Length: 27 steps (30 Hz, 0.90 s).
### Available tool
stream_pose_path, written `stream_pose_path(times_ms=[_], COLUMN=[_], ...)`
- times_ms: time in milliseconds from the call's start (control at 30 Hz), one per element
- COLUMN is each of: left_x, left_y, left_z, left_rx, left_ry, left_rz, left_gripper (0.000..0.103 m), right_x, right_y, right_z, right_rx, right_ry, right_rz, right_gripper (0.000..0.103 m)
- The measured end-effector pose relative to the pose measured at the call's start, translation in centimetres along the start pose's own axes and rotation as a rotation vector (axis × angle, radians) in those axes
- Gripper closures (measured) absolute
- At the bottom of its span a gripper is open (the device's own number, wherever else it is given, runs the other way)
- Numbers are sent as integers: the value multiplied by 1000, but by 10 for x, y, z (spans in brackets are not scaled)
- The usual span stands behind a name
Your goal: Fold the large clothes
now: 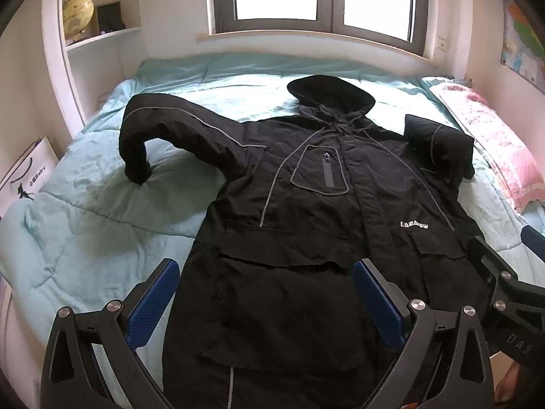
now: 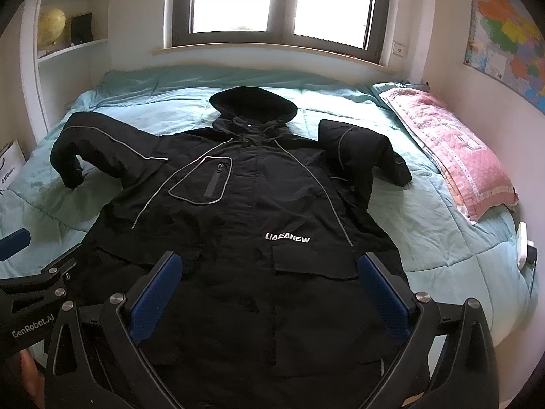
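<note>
The black jacket (image 1: 306,204) lies flat along the bed (image 1: 102,225); it looks soft, bulky, rather heavy. Left gripper (image 1: 265,293) and right gripper (image 2: 269,289) hang with fingers apart, holding nothing; the hem corners seem the best hold.

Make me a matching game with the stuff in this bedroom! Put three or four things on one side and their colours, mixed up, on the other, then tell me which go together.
Things:
1. jacket
2. quilt
3. pillow
4. globe

Colours:
A. pink
B. yellow
C. black
D. light teal

Pairs: 1-C, 2-D, 3-A, 4-B.

The jacket lies spread out front up on the quilt, the pillow sits along the bed's right edge, and the globe stands on the shelf to the left of the window.
</note>
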State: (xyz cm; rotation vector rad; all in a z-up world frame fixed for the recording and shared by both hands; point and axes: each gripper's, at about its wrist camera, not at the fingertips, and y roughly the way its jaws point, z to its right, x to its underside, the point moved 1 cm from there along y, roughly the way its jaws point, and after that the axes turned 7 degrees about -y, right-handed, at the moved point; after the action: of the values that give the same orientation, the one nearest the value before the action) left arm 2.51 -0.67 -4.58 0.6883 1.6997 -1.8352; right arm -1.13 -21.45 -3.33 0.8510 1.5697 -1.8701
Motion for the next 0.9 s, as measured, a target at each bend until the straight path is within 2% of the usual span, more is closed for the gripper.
stream_pose_path(times_ms=[200, 367, 500, 600, 767, 900], left_x=[-2, -4, -11, -24, -59, -86], left_y=[0, 5, 11, 13, 29, 62], left_z=[-5, -15, -40, -74, -174, -251], left_rx=[10, 55, 86, 67, 35, 109], left_ry=[-9, -44, -79, -112, -287, -462], left_rz=[3, -11, -3, 36, 90, 89], left_gripper=[2, 2, 2, 2, 2, 2], right_x=[-4, -8, -17, -30, -74, -107], right_y=[-1, -4, -1, 4, 25, 81], right_z=[-10, -17, -26, -43, -75, -100], right_rx=[6, 53, 4, -82, -178, -233], right_ry=[-19, -49, -55, -79, -108, -134], right_rz=[5, 29, 35, 61, 163, 242], right_gripper=[0, 0, 0, 0, 0, 0])
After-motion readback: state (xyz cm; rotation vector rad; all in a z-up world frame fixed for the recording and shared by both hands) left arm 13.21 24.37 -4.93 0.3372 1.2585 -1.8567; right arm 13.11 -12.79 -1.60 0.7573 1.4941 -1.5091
